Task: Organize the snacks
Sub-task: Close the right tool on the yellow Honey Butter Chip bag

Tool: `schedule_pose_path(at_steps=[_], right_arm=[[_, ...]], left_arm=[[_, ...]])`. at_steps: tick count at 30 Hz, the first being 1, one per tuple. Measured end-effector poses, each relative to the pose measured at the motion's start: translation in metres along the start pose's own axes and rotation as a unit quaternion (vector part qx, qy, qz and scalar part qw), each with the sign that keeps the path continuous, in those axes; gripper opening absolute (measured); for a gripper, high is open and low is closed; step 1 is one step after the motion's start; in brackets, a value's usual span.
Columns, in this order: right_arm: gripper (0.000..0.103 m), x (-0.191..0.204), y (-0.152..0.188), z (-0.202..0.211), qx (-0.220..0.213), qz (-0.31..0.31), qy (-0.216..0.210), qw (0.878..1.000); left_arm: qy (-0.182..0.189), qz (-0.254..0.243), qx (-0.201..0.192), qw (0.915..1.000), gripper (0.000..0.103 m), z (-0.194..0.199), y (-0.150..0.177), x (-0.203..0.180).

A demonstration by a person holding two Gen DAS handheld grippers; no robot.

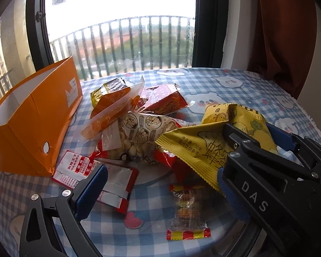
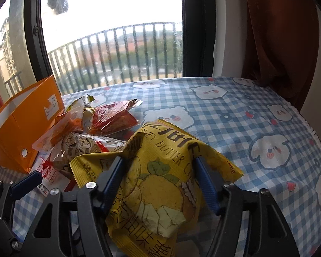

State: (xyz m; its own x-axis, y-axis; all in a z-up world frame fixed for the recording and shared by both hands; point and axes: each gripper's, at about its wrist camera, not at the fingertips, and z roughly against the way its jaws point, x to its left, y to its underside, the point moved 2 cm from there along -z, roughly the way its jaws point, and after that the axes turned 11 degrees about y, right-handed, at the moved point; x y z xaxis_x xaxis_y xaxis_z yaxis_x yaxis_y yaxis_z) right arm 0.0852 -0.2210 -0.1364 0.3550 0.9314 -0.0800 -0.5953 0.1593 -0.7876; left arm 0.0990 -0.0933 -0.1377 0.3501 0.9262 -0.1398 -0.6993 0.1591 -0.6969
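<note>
A yellow honey butter chips bag [image 2: 160, 182] sits between the blue pads of my right gripper [image 2: 158, 167], which press and crease its sides. The left wrist view shows that bag [image 1: 203, 147] at the right of the pile, with the right gripper [image 1: 250, 128] clamped on it. My left gripper [image 1: 160, 171] stands open low over the pile's near side, holding nothing. Beneath it lie a silver and red packet [image 1: 117, 188] and a small clear candy packet [image 1: 188, 209]. The pile also holds a cartoon-printed nut bag [image 1: 139, 132] and red packets [image 1: 162, 98].
An open orange box [image 1: 32, 117] stands at the left of the pile, also seen from the right wrist [image 2: 21, 124]. A blue checked tablecloth with bear prints [image 2: 246, 128] covers the table. A window with railing is behind it, and a brown curtain [image 2: 278, 32] hangs at the right.
</note>
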Motion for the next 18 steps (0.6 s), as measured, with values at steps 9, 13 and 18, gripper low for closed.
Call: schedule_pose_path(at_steps=[9,13,18], right_arm=[[0.040,0.002,-0.009,0.003,-0.011,-0.013,-0.008,1.000],[0.039,0.002,-0.019,0.009,-0.029,-0.019,0.001,0.999],[0.039,0.006,-0.036,0.015,-0.048,-0.020,0.002,0.999]], left_arm=[[-0.024,0.012,0.001,0.9996,0.102,0.005,-0.011,0.012],[-0.034,0.013,-0.006,0.9993,0.102,0.009,-0.023,0.016],[-0.042,0.024,-0.008,0.9988,0.102,0.011,-0.038,0.025]])
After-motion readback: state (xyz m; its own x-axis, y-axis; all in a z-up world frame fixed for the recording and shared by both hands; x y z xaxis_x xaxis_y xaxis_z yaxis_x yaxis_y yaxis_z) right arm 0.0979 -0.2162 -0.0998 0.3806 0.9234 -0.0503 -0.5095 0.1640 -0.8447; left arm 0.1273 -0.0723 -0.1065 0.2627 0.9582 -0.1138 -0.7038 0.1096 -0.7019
